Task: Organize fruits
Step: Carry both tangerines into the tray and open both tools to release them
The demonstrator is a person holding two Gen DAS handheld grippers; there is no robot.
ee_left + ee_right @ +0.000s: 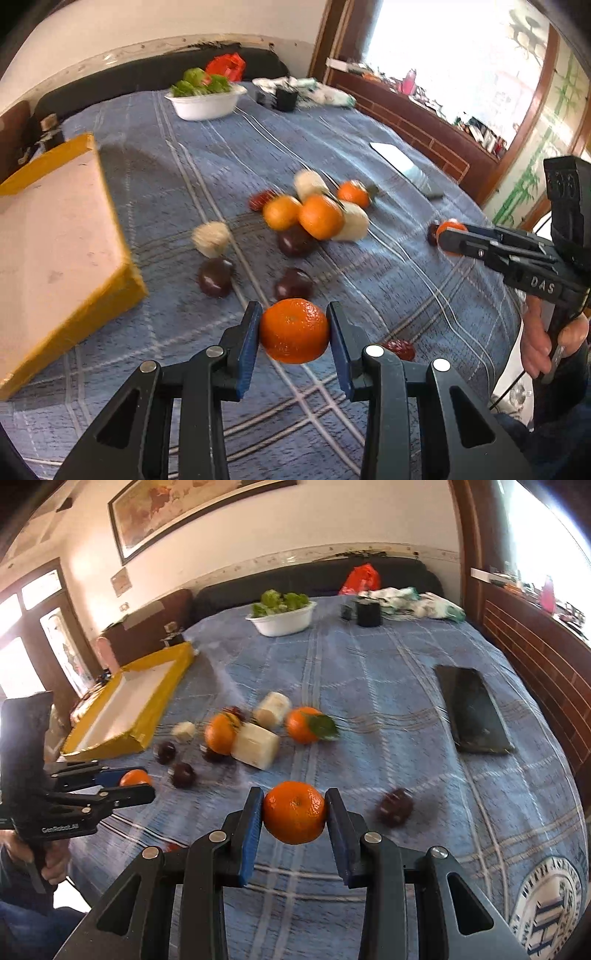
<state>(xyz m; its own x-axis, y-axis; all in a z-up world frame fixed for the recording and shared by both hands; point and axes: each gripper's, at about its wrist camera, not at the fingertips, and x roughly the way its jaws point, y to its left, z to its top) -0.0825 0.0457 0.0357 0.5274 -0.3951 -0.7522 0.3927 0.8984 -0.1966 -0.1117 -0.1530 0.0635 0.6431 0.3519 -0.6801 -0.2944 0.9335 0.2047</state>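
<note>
- Left wrist view: the left gripper (294,330) is closed on an orange (294,330); both blue pads touch its sides, and the fruit hangs above the blue checked bedcover (388,266).
- Right wrist view: the right gripper (294,812) is closed in the same way on a second orange (294,812), held clear of the cover.
- Each gripper is seen from the other camera, at the side of the picture, with a hand (546,339) around its handle.
- The other fruits lie in a loose group in the middle of the bed: three oranges, one with a green leaf (325,726), some dark plums (216,277) and pale white blocks (255,745).
- One dark red fruit (395,806) lies alone, just right of the right gripper.
- A yellow box (55,240) with a white inside lies open at the left of the group.
- A white bowl (284,622) of green things stands at the far end of the bed.
- A dark flat phone (472,709) lies on the cover to the right, well apart from the fruits.
</note>
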